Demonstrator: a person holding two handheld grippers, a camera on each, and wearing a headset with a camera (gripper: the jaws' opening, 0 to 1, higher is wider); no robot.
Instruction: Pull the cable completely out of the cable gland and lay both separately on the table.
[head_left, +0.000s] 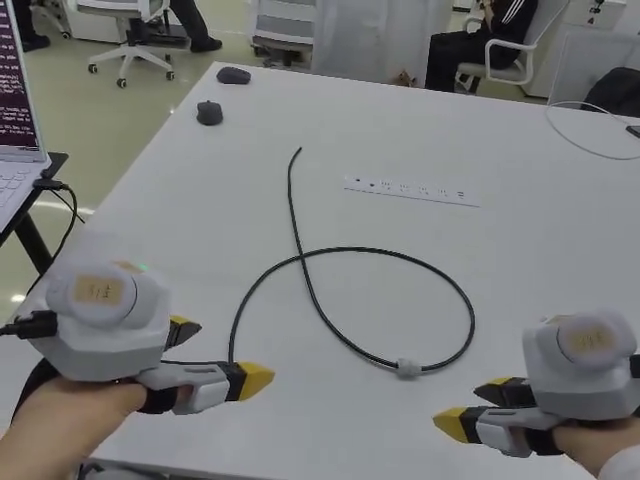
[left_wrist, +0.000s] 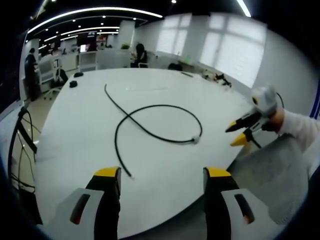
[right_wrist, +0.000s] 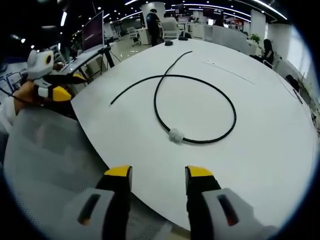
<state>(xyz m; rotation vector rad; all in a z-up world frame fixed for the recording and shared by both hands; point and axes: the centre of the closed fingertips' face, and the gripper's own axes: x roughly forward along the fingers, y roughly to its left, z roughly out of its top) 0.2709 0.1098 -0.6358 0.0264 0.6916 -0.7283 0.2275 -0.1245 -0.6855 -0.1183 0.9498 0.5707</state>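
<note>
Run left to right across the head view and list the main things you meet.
laptop → left hand-held gripper → gland → right hand-held gripper

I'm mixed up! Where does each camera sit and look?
Head view: on the headset, looking down at the cable; left gripper, right gripper show.
Left gripper view: on the left gripper, facing the table; own jaws, right gripper show.
Right gripper view: on the right gripper, facing the cable gland; own jaws show.
Shared: all see the cable.
</note>
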